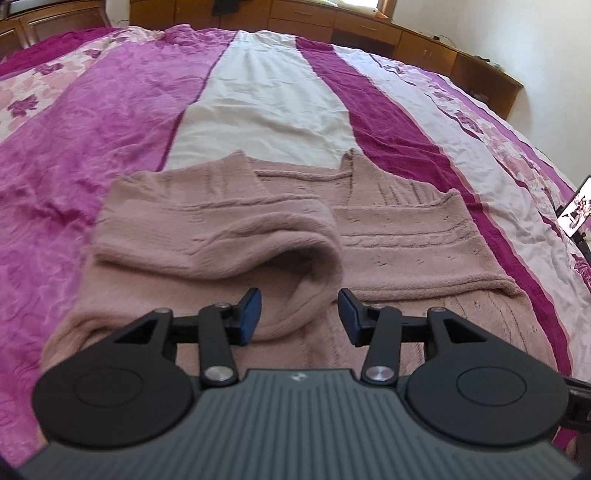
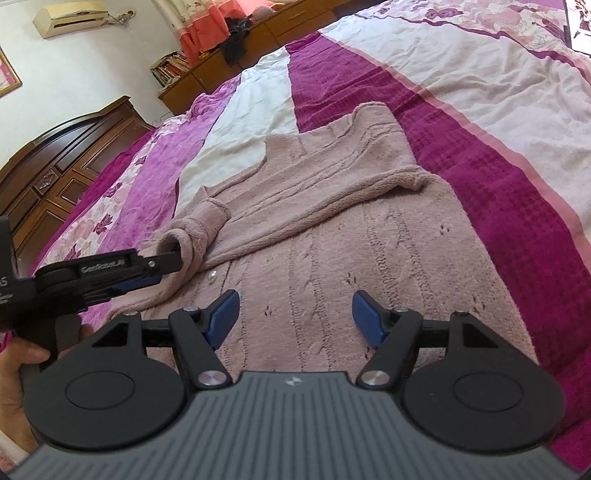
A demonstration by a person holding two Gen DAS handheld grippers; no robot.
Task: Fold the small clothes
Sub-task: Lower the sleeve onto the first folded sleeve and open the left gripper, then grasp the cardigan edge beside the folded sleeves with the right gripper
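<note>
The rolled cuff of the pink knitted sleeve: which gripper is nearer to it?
Left. The left gripper is open with the rolled cuff just ahead of its fingertips. The right gripper, also open, hovers over the pink knitted cardigan body, apart from the cuff.

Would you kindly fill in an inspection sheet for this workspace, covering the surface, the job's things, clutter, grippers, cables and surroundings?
Surface: bed under a wrinkled magenta, pink and white striped cover.
Job's things: one pink knitted cardigan lying flat, both sleeves folded across its front; one sleeve cuff is rolled up just ahead of the left gripper.
Clutter: nothing seen on the bed beside the cardigan.
Grippers: left gripper open, holding nothing; right gripper open, above the cardigan's lower part.
Cables: nothing seen.
Surroundings: wooden cabinets along the wall, air conditioner, a phone on a stand at the bed's edge.
</note>
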